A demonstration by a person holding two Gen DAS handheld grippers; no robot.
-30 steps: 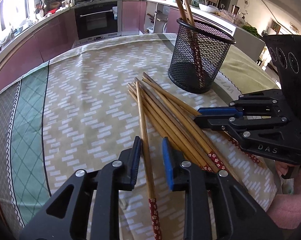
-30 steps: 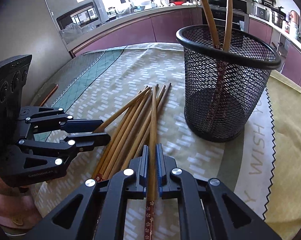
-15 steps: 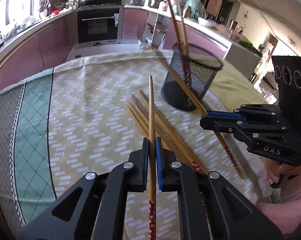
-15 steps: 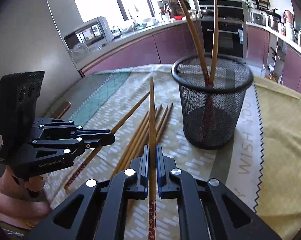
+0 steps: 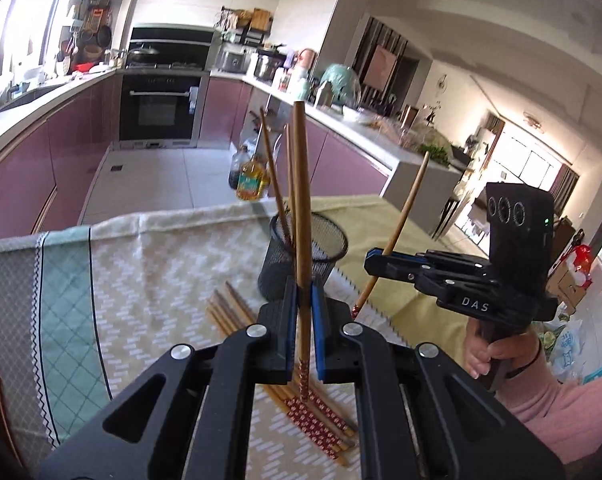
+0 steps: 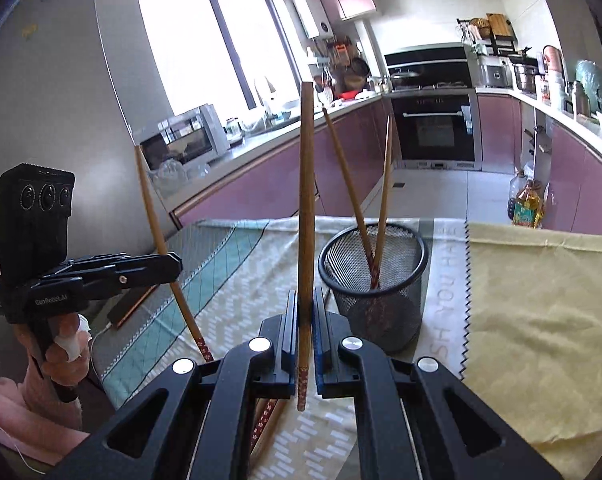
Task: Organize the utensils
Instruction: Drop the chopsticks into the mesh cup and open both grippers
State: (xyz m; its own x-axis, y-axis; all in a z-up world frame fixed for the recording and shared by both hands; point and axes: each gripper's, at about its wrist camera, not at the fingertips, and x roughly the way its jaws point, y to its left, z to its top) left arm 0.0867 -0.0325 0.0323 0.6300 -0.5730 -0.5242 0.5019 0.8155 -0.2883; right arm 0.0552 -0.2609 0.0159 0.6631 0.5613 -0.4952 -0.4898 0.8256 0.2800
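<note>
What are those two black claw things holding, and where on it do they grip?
Each holds one wooden chopstick near its red patterned end, tip raised: the left gripper pinches this chopstick, the right gripper pinches that chopstick.

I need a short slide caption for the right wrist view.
Right gripper lifts one chopstick toward the mesh holder.

Wooden chopsticks (image 5: 303, 184), smooth; black wire-mesh metal holder (image 6: 375, 276); woven cloth tablecloth (image 5: 149, 264), matt.

A cloth-covered table (image 5: 153, 264) bears a mesh holder (image 5: 325, 240) beside loose chopsticks (image 5: 237, 316).
</note>
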